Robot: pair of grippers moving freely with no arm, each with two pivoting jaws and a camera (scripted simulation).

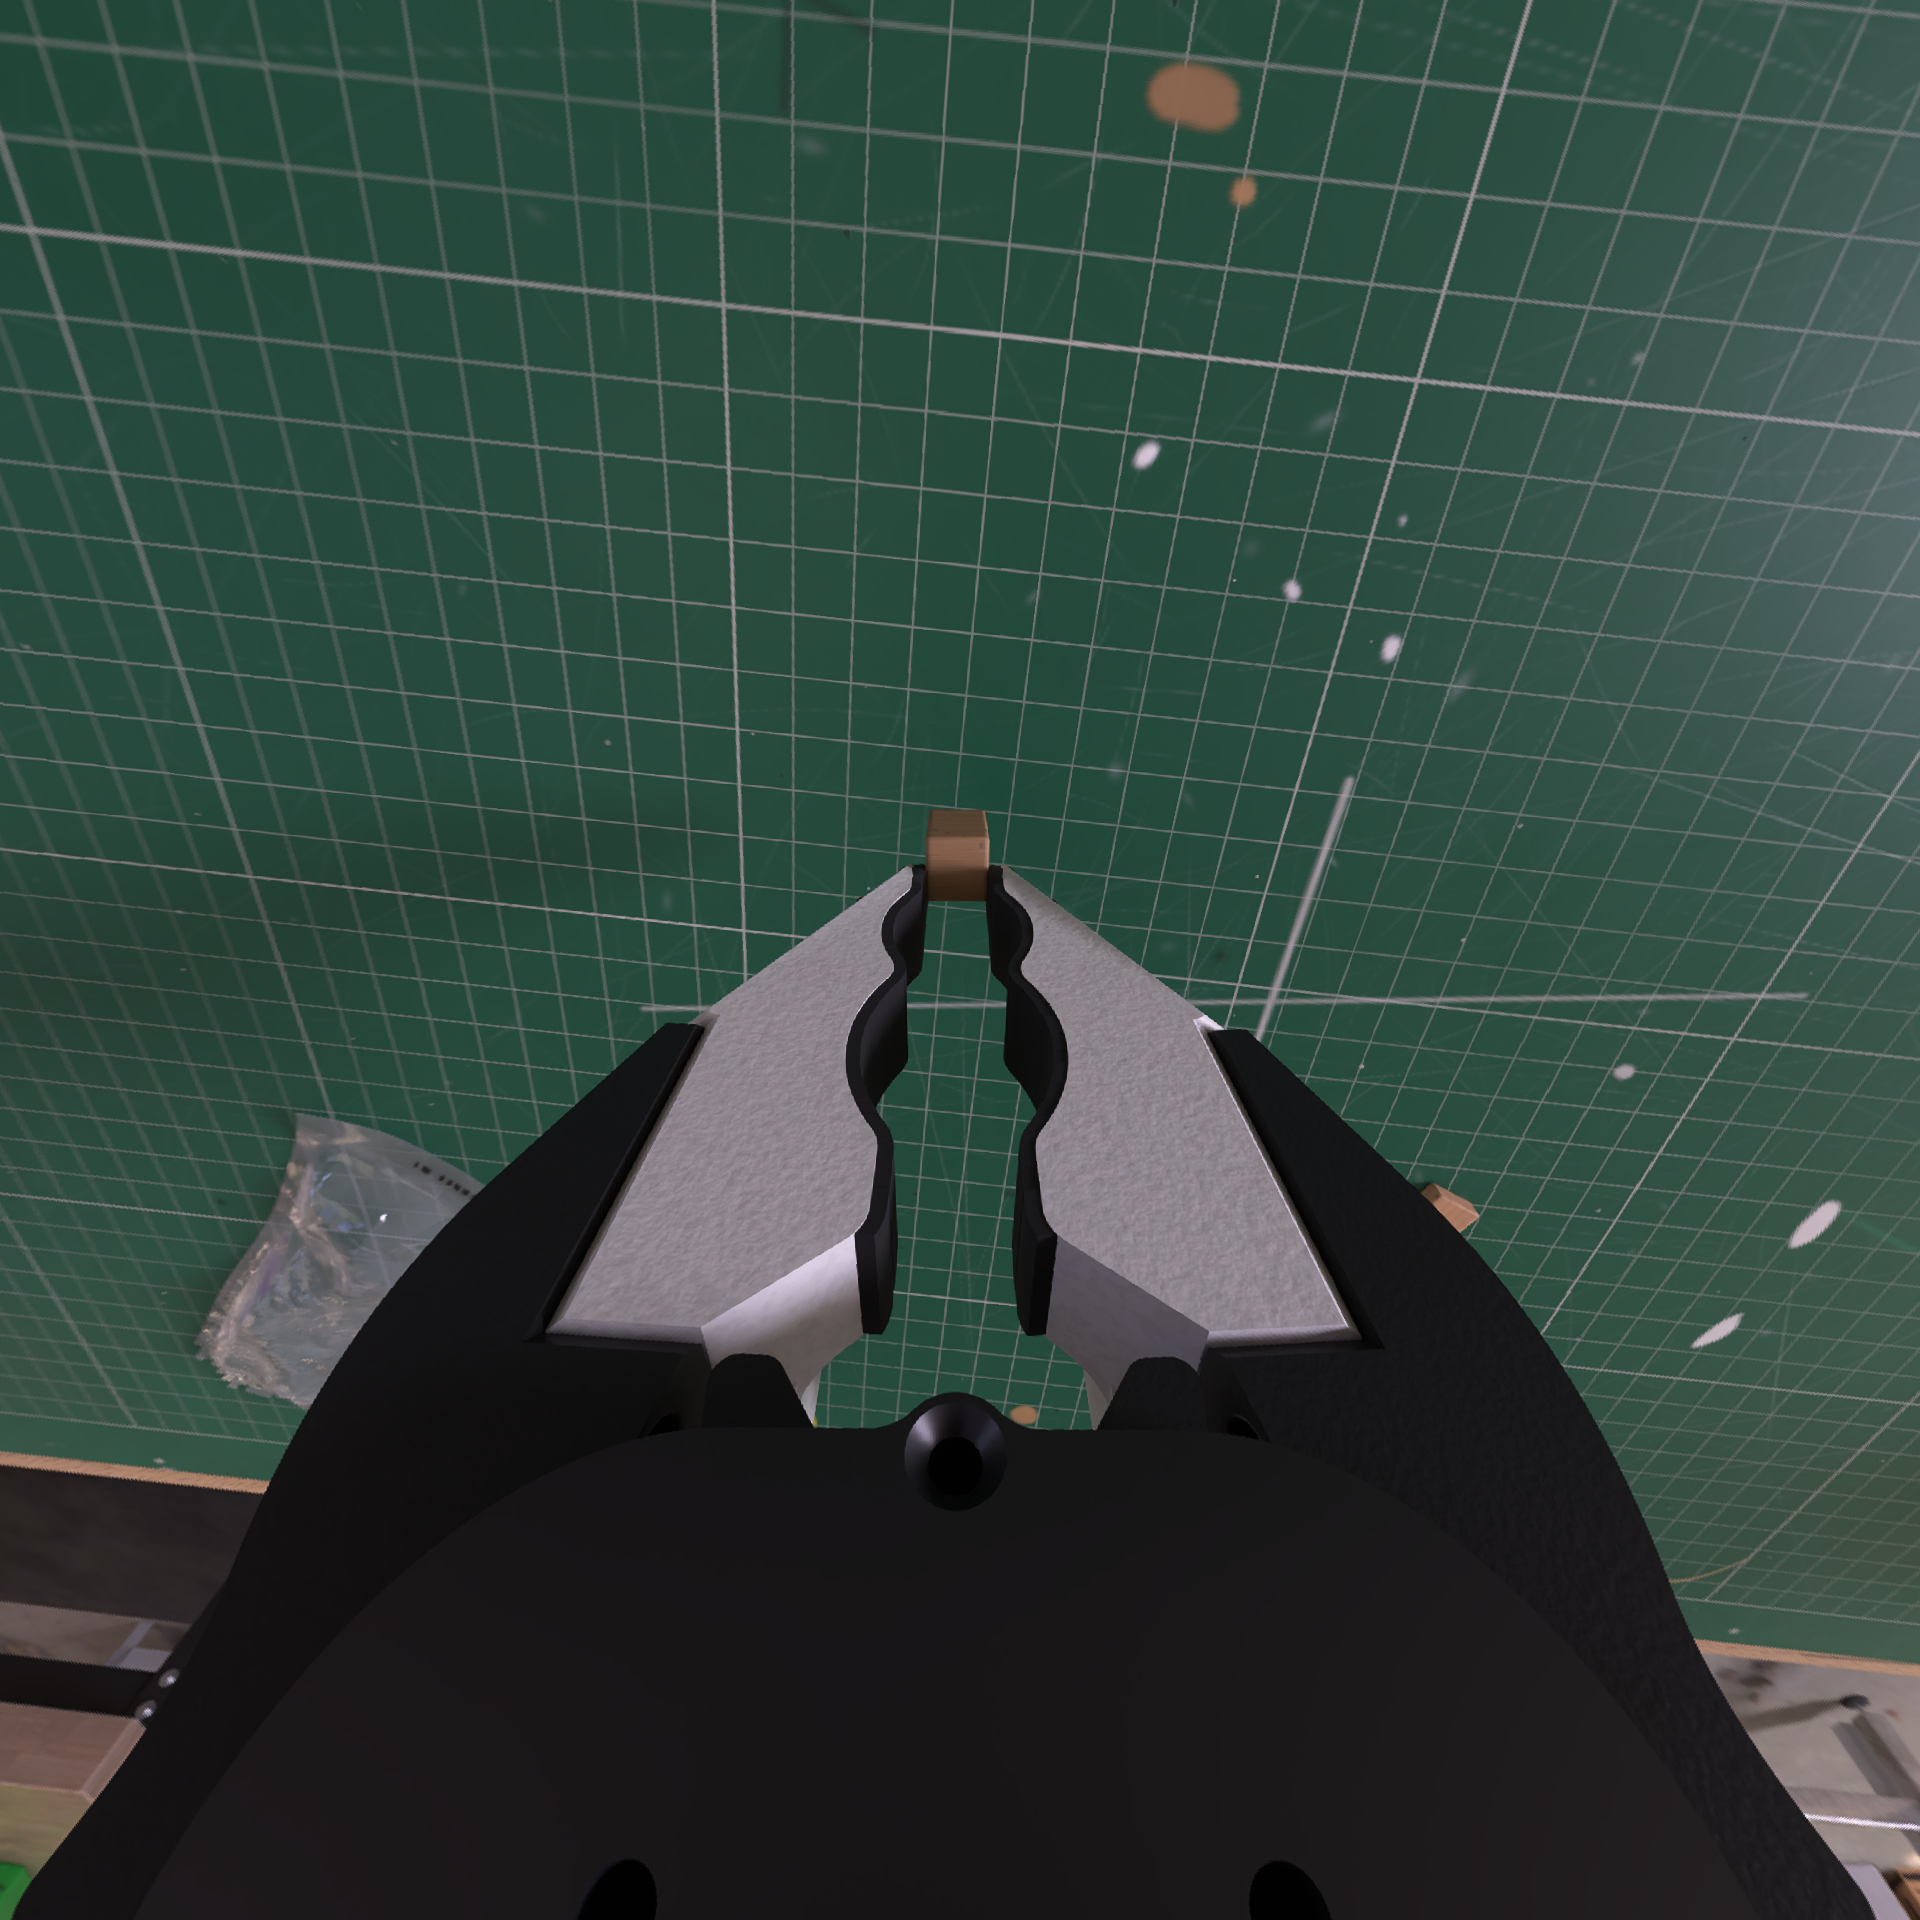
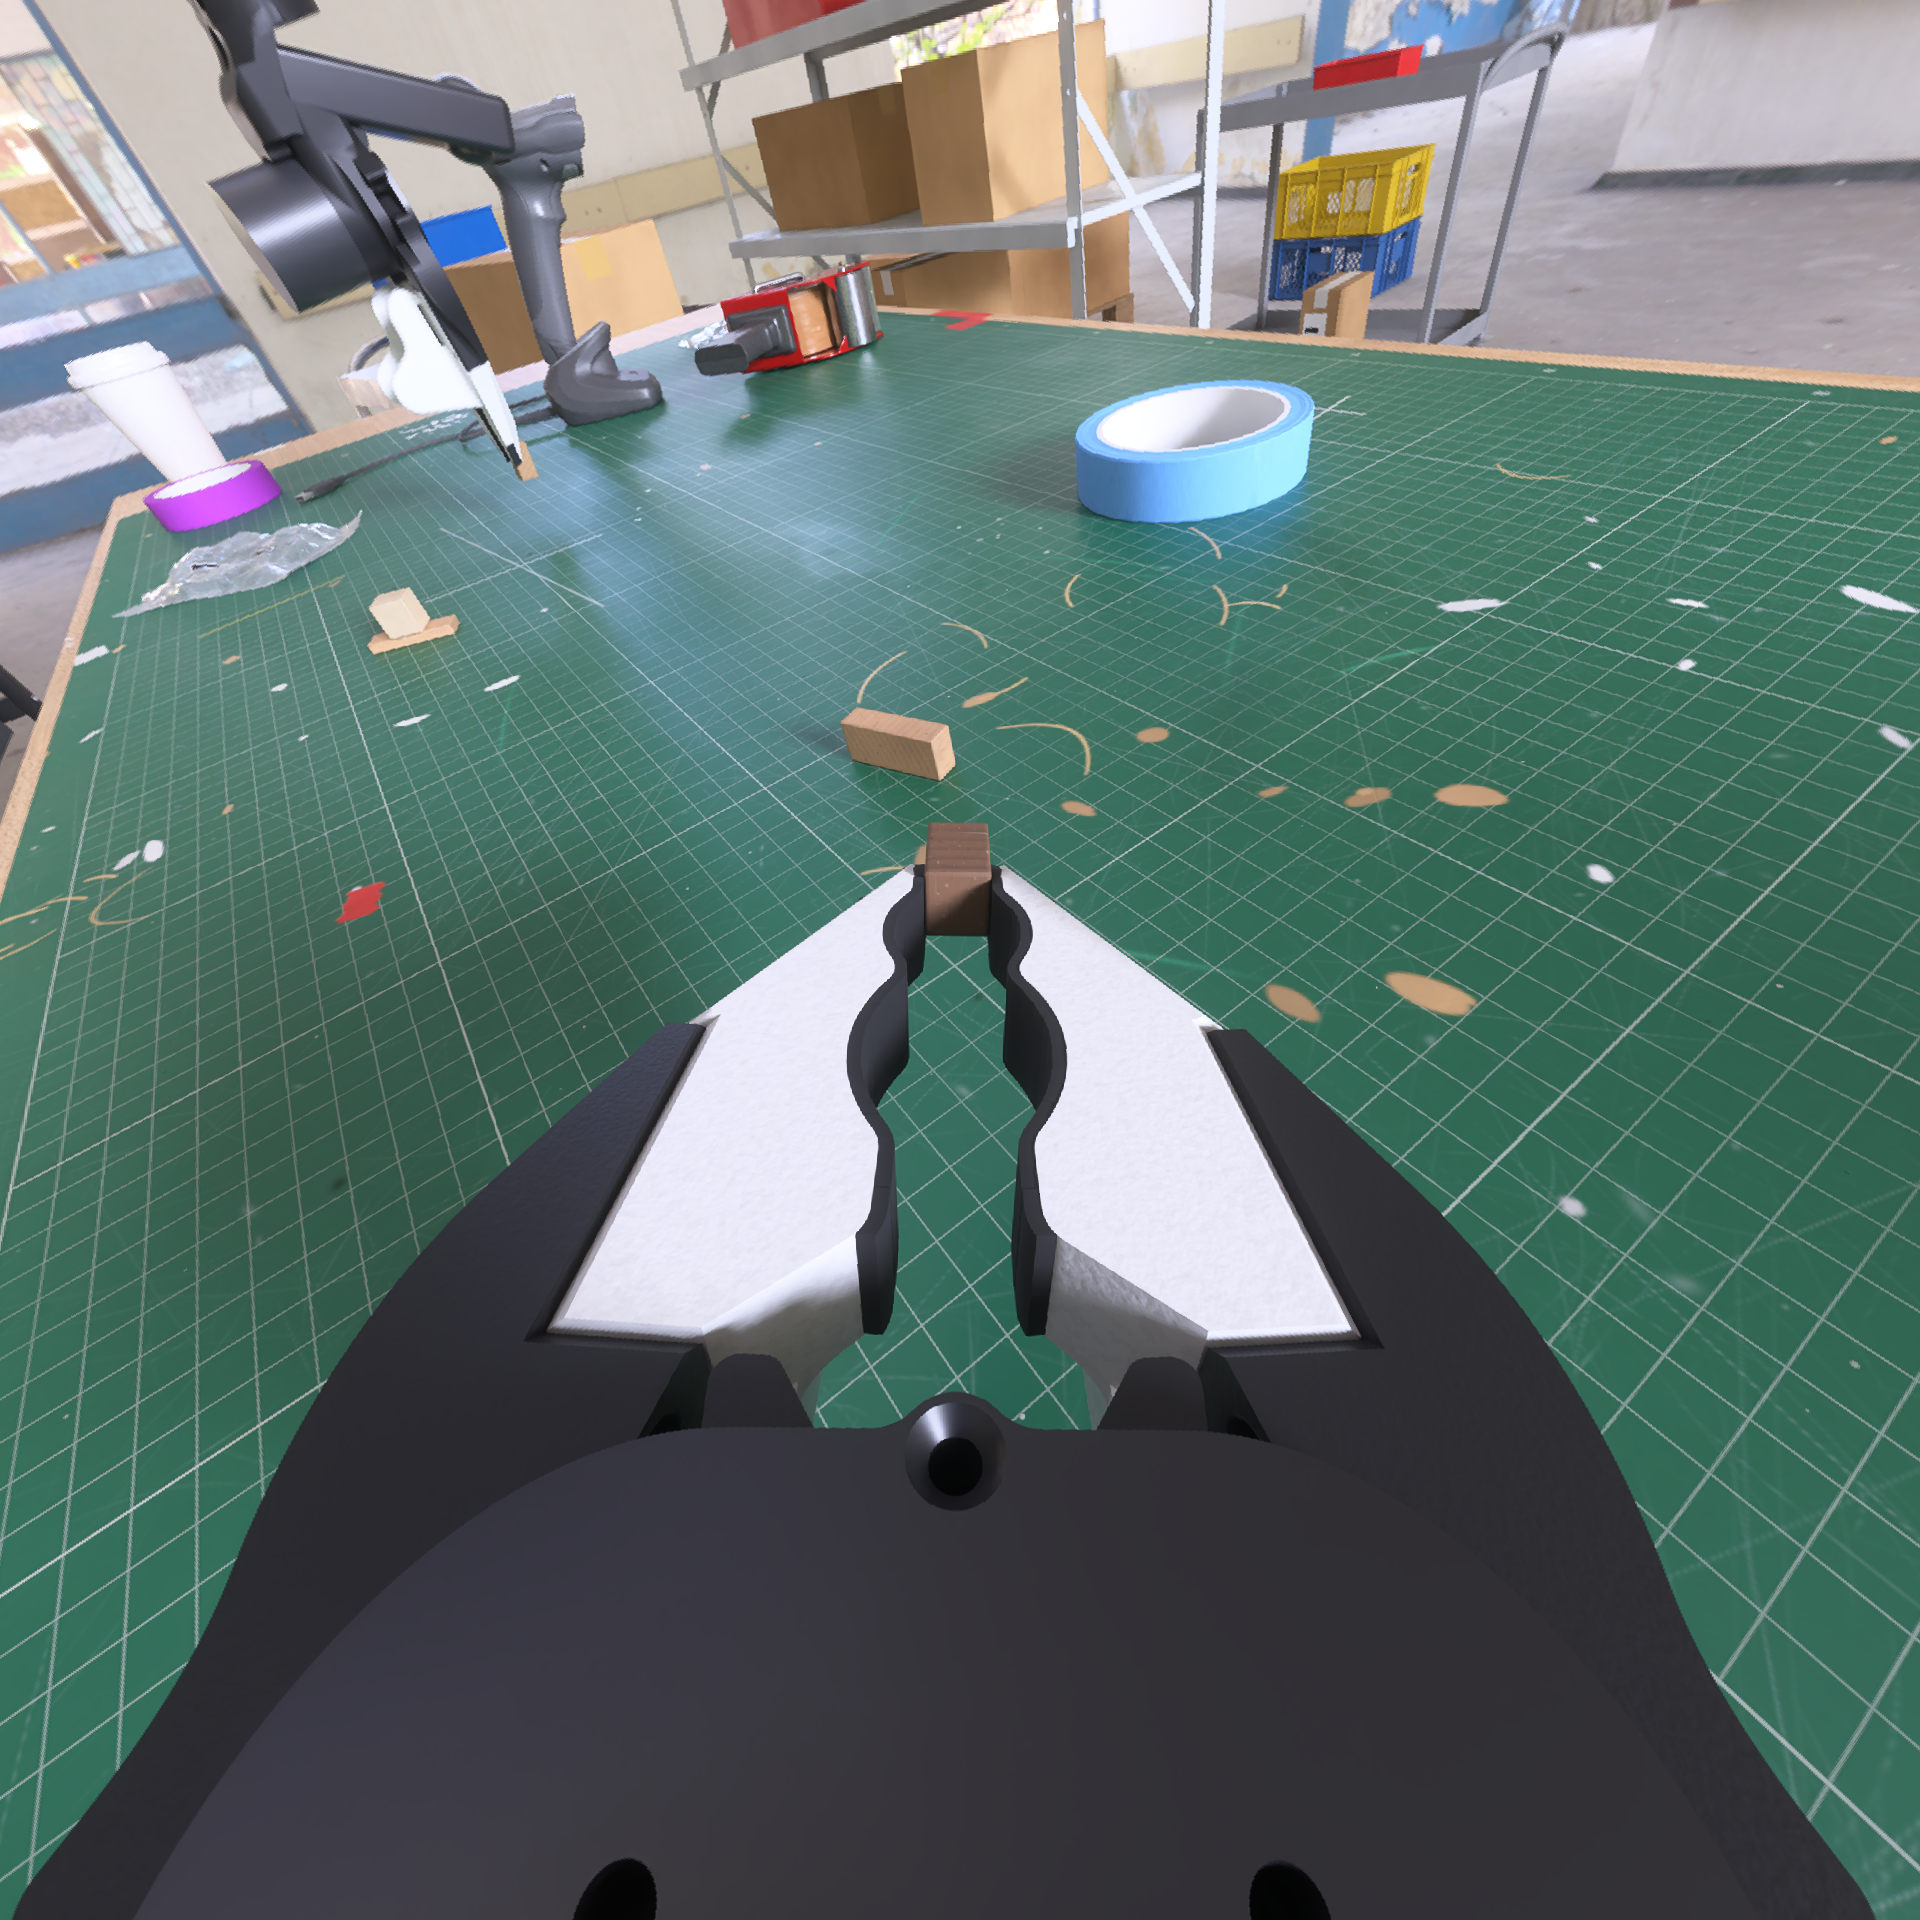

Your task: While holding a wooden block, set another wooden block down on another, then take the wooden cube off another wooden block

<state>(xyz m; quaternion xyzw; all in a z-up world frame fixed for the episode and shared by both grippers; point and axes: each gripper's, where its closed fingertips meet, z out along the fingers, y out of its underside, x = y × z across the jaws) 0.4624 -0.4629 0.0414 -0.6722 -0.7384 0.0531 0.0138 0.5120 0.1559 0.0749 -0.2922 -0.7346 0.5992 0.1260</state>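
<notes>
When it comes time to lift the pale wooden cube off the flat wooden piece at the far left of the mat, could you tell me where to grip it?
Grip the pale wooden cube across two opposite upright faces, coming from above. It sits on the thin flat block, so a low sideways approach would probably strike or drag that piece.

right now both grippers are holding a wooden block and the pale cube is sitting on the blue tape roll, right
Not quite. In the right wrist view the pale cube sits on a thin flat wooden block at the far left of the mat, well apart from the blue tape roll. The rest holds: the right gripper and left gripper each pinch a small wooden block.
</notes>
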